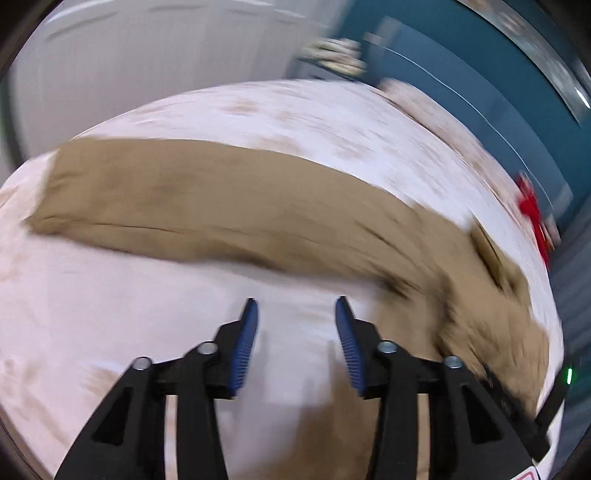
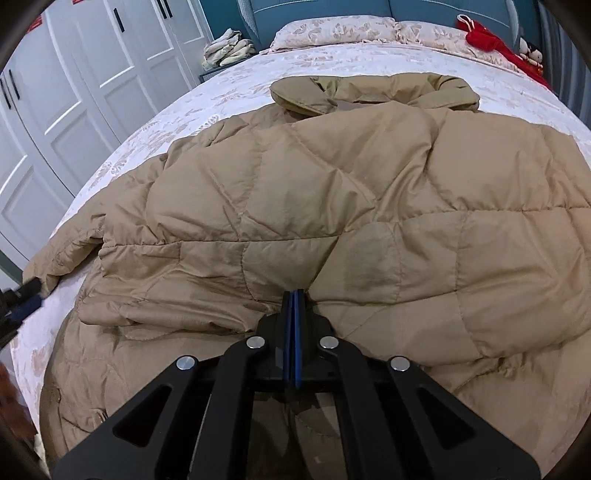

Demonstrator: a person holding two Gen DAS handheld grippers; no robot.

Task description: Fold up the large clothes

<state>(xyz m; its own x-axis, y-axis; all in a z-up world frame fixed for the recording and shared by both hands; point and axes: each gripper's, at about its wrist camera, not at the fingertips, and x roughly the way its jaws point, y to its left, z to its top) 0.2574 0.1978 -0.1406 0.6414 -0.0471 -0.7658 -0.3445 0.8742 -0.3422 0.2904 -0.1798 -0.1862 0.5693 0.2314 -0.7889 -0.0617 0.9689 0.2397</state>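
On the bed [image 2: 229, 88], over a pale floral bedspread, lies a large tan quilted coat [image 2: 369, 206], spread flat with its collar [image 2: 373, 92] toward the pillows [image 2: 332, 31] and its puffy stitched panels creased and rumpled. One sleeve [image 1: 184, 199] stretches out sideways as a long tan band across the cover; the left wrist view of it is blurred. The right claw [image 2: 294, 295] is closed, its blue pads pressed together at a fold of the coat's fabric near the lower middle; whether cloth is actually pinched between them cannot be told. The left claw [image 1: 295, 314] stands open, nothing between its fingers, over bare bedspread just beside the sleeve. Beyond the bed are a teal headboard [image 2: 332, 9], a red cloth [image 2: 491, 44] by the pillows, a heap of pale folded linen [image 2: 229, 48] on a side stand, and white wardrobe doors [image 2: 92, 74].
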